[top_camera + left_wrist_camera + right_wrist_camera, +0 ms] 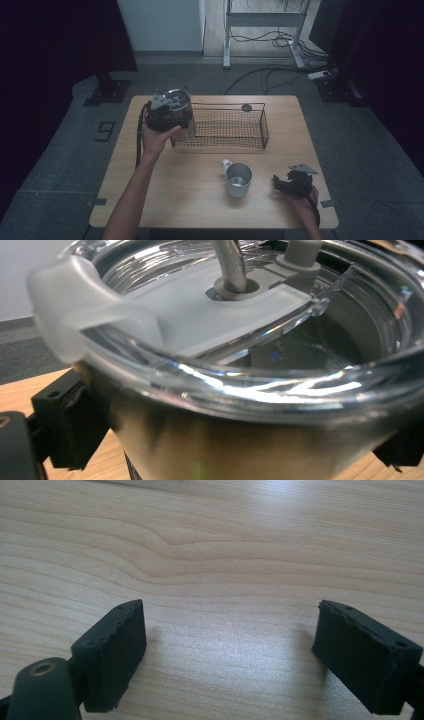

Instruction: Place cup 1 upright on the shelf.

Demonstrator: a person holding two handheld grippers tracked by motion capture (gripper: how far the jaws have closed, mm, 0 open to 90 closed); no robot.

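Your left gripper (170, 117) is clamped on the steel tumbler (240, 440) — clear lid on top, held at the wire basket's (263, 127) left end. Your right gripper (230, 645) rests low on the table (210, 540), jaws apart with nothing between them — the mug (238, 179) stands beside it.

My left gripper (240, 450) is clamped on a shiny steel tumbler (225, 440), one black pad (70, 415) pressed against each side. Its clear plastic lid (240, 375) has a frosted flip tab (85, 315) and a metal straw (231, 262) through a grey grommet. Pale wooden tabletop (20, 395) lies below.
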